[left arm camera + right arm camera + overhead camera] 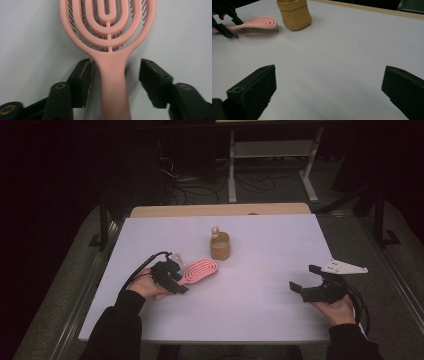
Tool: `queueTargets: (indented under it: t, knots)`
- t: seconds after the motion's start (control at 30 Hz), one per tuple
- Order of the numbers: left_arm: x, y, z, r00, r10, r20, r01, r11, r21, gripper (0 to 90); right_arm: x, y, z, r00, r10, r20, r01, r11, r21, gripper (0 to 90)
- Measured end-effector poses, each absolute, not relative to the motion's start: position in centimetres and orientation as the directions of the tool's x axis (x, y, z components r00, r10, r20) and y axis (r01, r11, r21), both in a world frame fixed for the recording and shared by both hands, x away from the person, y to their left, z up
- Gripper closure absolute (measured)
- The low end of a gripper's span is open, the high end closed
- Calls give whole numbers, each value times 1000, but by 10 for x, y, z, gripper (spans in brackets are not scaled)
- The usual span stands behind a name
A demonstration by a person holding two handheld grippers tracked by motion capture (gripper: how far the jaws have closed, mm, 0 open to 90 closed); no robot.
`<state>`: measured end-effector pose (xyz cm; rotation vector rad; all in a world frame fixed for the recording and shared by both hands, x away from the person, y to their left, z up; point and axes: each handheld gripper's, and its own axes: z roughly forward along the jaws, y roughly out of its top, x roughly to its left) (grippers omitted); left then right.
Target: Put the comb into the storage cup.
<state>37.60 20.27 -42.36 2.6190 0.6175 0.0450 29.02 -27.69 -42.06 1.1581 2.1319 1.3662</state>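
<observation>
My left gripper straddles the pink hairbrush handle near the worktop's left edge, jaws half open, not yet clamped, its long axis running straight between them.

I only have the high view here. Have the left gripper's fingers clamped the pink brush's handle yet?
Observer: Not yet. In the left gripper view the left gripper straddles the pink brush handle; one finger looks to be against it, with a gap at the other.
Operator: Which way do the bristles face?
Observer: Down; in the right gripper view they rest on the white table.
Operator: And the right gripper?
Observer: The right gripper is wide open over bare table, nothing between its fingers.
</observation>
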Motion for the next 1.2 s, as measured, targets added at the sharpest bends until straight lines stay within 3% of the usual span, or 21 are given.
queueTargets:
  t: [0.23,0.33,1.2]
  knots:
    - [375,203,-423,905,423,-48,400,-805,439,652,290,-277,-421,-602,789,126,445,201,873,0]
    - [374,203,-423,908,418,-36,390,-809,440,686,290,-277,-421,-602,789,126,445,200,873,0]
    - [364,206,-422,925,379,-11,342,-822,455,698,290,-277,-421,-602,788,127,449,202,870,0]
